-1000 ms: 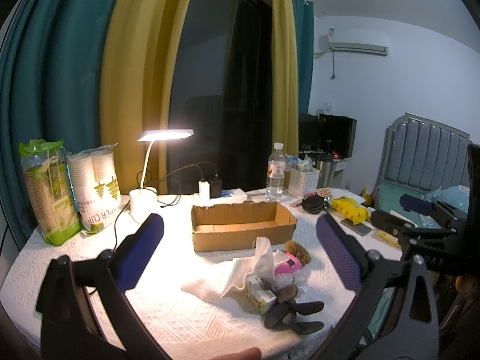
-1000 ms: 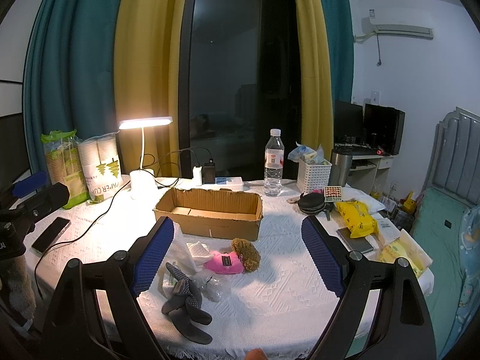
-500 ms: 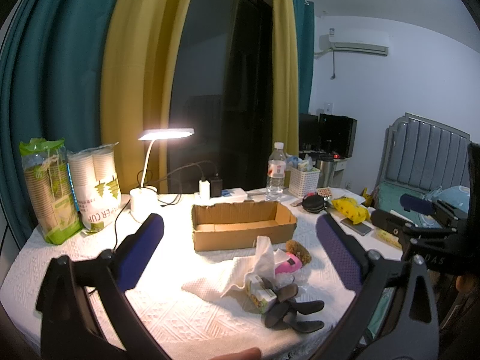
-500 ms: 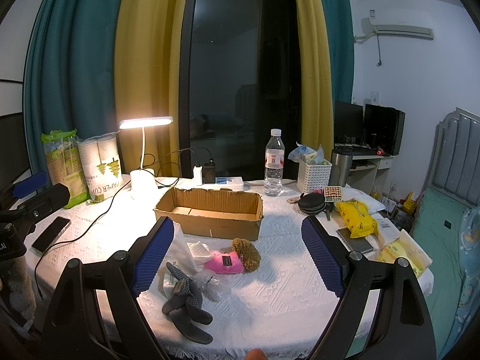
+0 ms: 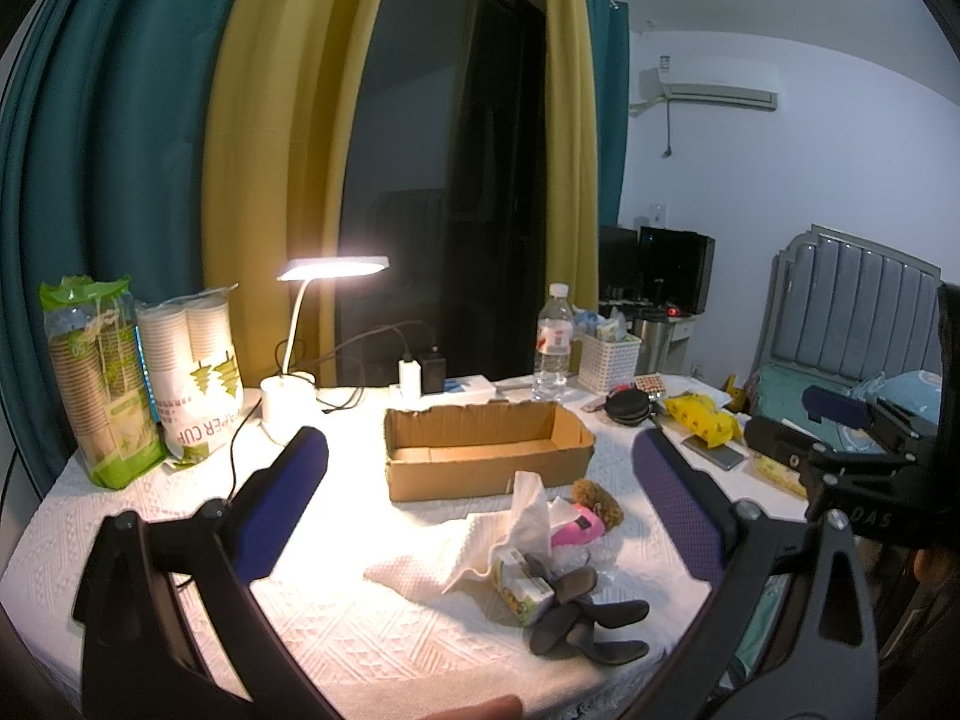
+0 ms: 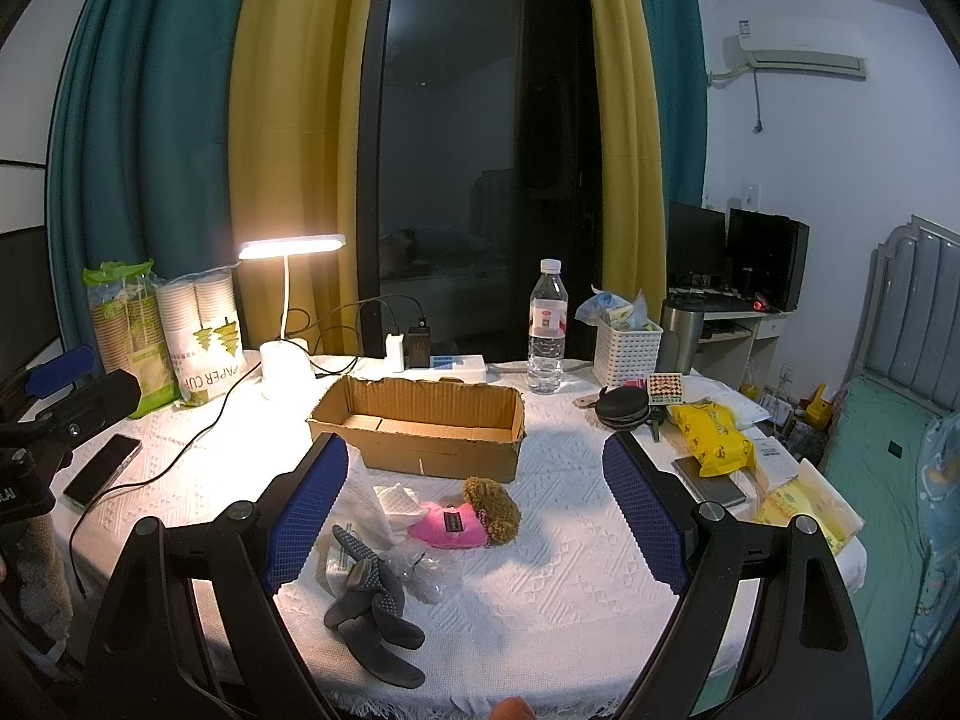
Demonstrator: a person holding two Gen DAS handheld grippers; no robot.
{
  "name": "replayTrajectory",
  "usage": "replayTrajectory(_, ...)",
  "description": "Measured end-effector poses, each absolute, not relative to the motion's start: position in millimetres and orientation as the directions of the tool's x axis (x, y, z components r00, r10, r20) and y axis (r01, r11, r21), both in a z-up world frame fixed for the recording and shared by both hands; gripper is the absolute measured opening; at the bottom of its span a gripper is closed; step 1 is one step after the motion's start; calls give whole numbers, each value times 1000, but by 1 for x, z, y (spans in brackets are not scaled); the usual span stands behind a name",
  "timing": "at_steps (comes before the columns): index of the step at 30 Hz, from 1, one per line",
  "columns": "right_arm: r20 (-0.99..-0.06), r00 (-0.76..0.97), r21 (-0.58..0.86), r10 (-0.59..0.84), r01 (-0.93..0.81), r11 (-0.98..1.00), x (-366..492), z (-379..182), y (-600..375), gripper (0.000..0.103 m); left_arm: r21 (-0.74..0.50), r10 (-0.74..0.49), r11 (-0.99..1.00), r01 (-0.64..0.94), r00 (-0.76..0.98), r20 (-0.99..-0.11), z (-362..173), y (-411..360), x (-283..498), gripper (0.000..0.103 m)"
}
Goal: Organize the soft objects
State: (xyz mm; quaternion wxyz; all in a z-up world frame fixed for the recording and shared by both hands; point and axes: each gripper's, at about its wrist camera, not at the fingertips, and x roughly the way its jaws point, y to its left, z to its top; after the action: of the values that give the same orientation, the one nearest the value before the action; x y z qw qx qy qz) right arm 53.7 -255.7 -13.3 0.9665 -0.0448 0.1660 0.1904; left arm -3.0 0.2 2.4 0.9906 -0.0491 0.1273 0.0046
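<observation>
Soft objects: none boxed yet

Cardboard box (image 6: 420, 426) stands empty mid-table. White cloth (image 5: 474, 546), grey glove (image 6: 372, 612), pink plush (image 6: 462, 525) and tissue pack (image 5: 522, 591) lie heaped near the front edge, nothing sorted. Left gripper (image 5: 480, 516) and right gripper (image 6: 474, 510) hover, jaws apart, empty. Crinkled plastic beside the glove is hard to identify.

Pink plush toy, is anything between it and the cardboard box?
Nothing visible. The toy lies just in front of the box, with only bare tablecloth between them. The tissue sits beside it, off that path.
</observation>
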Motion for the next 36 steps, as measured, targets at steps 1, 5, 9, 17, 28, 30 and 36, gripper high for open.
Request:
replayTrajectory(1,-338,873,-24,353,-383,924,54,-13,-255,89,-97,-3,995,-22,968,-253,2,0,-3,102)
replayTrajectory(5,-337,873,-25,354,-384,923,54,-14,-255,89,-97,-3,995,-22,968,-253,4,2,-3,102)
replayTrajectory(9,-337,873,-24,354,-383,923,55,-13,-256,89,-96,-4,995,-21,967,-253,4,2,-3,102)
replayTrajectory(17,-337,872,-24,354,-384,923,55,-14,-255,89,-97,-4,995,-22,967,-254,4,2,-3,102)
replayTrajectory(28,-351,864,-22,360,-392,920,60,-16,-251,89,-101,11,994,-41,958,-287,-11,13,-5,102)
replayTrajectory(30,-368,854,-22,367,-402,915,62,-21,-248,89,-103,17,993,-52,950,-311,-18,16,0,102)
replayTrajectory(36,-437,812,-13,386,-435,900,72,-40,-234,89,-113,28,991,-78,923,-384,-39,24,17,102)
